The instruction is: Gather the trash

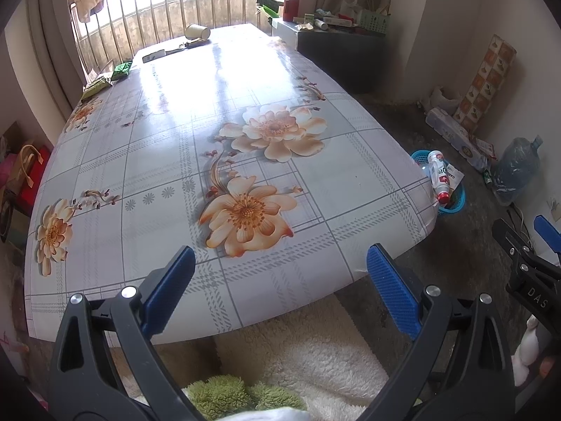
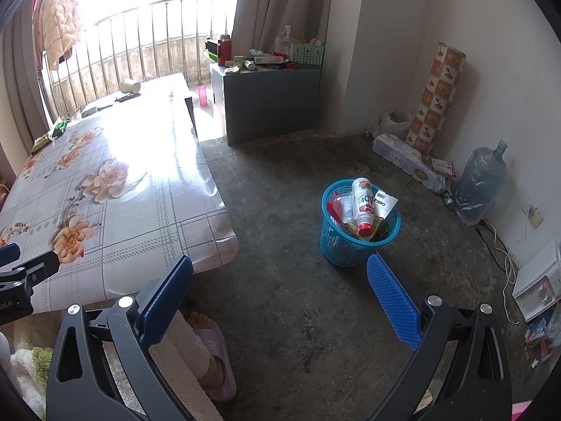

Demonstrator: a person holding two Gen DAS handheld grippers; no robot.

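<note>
Left gripper wide open, empty, over table near edge. Green wrappers and paper cup at far end (glare). Right gripper wide open, empty, above floor. Blue basket beyond, full: bottle, packets.

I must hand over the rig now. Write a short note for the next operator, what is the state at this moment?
Left gripper: open, empty, over the near edge of the floral-cloth table.
Right gripper: open, empty, over the floor near the blue plastic mesh basket.
Done: a white bottle with red cap and wrappers lie in the basket.
Left: a tipped paper cup and green packets at the table's far end.
</note>
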